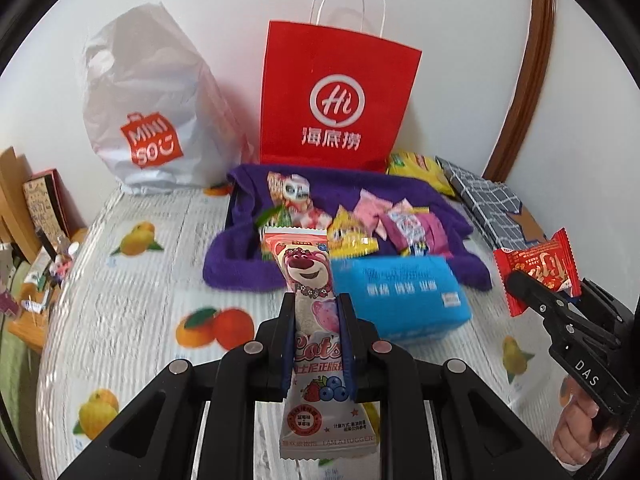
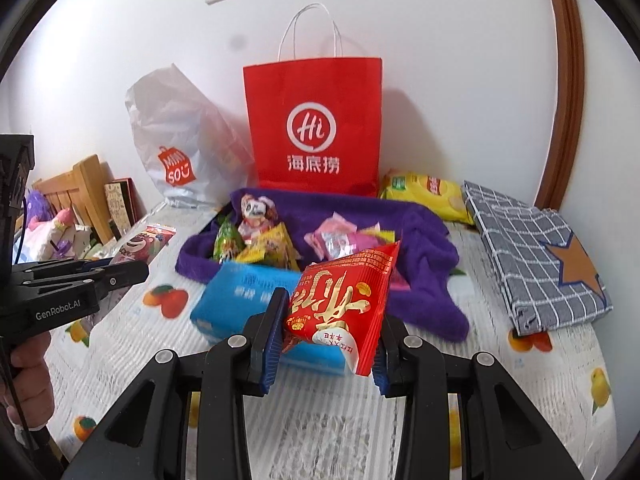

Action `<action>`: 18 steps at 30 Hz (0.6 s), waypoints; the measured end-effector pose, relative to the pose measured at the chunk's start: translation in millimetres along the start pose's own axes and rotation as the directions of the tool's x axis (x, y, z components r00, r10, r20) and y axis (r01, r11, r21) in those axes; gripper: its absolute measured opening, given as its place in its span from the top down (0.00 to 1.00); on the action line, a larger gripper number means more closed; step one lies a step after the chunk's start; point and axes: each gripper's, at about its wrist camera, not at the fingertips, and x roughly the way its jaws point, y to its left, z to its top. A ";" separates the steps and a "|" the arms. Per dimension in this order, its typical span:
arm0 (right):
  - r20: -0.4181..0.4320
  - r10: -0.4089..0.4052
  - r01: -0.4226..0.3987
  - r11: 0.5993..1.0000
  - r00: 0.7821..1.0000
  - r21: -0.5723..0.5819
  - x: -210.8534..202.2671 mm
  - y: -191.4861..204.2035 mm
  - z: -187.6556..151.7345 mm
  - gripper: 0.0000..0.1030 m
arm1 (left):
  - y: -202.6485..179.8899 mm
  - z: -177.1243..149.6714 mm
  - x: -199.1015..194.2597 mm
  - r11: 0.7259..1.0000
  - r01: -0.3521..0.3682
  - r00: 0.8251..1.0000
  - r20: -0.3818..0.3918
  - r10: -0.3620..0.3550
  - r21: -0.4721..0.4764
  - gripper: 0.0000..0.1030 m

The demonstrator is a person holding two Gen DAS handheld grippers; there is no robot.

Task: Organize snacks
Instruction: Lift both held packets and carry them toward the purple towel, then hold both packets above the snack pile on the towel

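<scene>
Mid-carry right now: my left tongs [image 1: 318,316] are clenched on the long pink bear-print snack packet [image 1: 310,280], right tongs [image 2: 326,326] grasping the red foil snack pouch [image 2: 344,300]. Next I'd guess both need dropping into the red paper handle bag [image 2: 314,132] straight ahead, past the purple fleece cloth [image 2: 420,264] full of sweets.

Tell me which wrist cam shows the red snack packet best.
Right wrist: the red snack packet fills the centre, clamped in the right gripper, print readable. Left wrist shows it small at the right edge, partly hidden by that gripper's finger.
</scene>
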 end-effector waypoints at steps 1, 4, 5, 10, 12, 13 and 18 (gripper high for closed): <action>0.007 0.001 -0.001 1.000 1.000 0.002 2.6 -0.4 5.2 0.64 | -0.9 5.8 2.0 1.000 -0.007 1.000 0.010 0.007 0.005 0.82; 0.017 -0.001 0.001 1.000 1.000 0.003 10.0 -1.0 16.9 0.64 | -1.5 20.0 10.4 1.000 -0.003 1.000 0.020 0.003 0.008 0.82; 0.021 0.001 -0.001 1.000 1.000 0.003 13.7 -1.4 21.1 0.64 | -1.3 24.0 13.5 1.000 0.001 1.000 0.025 -0.001 0.009 0.82; 0.020 0.029 -0.029 0.999 0.999 0.029 38.5 -6.4 33.2 0.64 | -1.2 41.5 36.3 1.000 0.003 0.999 0.050 -0.005 0.024 0.82; 0.014 0.041 -0.041 0.998 0.999 0.038 51.6 -8.3 34.2 0.64 | 0.3 44.7 45.2 1.000 0.010 0.999 0.049 -0.012 0.026 0.82; 0.015 0.044 -0.045 0.998 0.999 0.037 57.8 -8.9 33.4 0.64 | 1.8 45.4 50.2 1.000 0.009 0.999 0.052 -0.010 0.028 0.82; -0.008 0.035 -0.035 0.999 0.999 0.026 86.4 -11.7 23.7 0.64 | 13.4 35.5 66.8 1.000 -0.005 0.999 0.048 0.004 0.019 0.82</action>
